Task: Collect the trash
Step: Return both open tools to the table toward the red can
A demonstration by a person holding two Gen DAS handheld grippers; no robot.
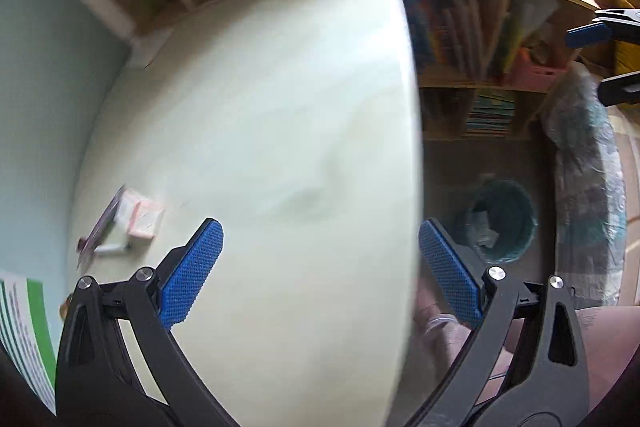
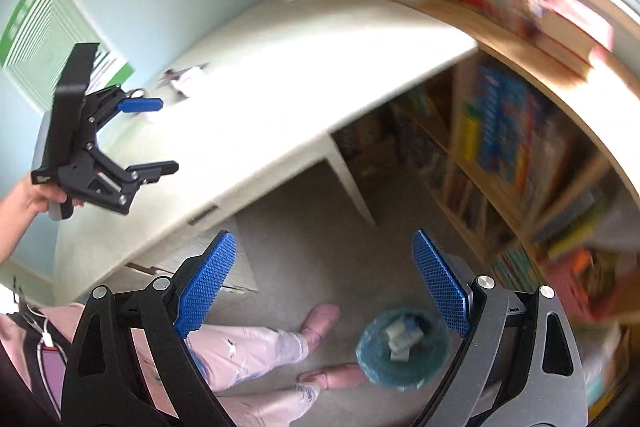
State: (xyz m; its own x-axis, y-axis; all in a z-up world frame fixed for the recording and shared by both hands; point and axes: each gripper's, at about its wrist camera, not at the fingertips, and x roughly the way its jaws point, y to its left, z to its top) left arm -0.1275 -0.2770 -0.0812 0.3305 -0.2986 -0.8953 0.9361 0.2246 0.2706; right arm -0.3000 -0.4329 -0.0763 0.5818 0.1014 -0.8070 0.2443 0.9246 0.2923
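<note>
My left gripper (image 1: 320, 259) is open and empty above the pale table (image 1: 260, 107); it also shows in the right wrist view (image 2: 158, 137), held over the table's left part. My right gripper (image 2: 324, 287) is open and empty, high above the floor and the teal bin (image 2: 402, 353), which holds several crumpled paper scraps. The bin also shows in the left wrist view (image 1: 502, 221), on the floor past the table's right edge. Small pink and white paper items and a pen (image 1: 128, 223) lie at the table's far left.
Bookshelves full of books (image 2: 500, 131) run along the wall behind and right of the table. A patterned fabric-covered thing (image 1: 588, 179) stands right of the bin. The person's legs and pink slippers (image 2: 320, 319) are beside the bin. A green-edged poster (image 2: 36, 27) hangs on the wall.
</note>
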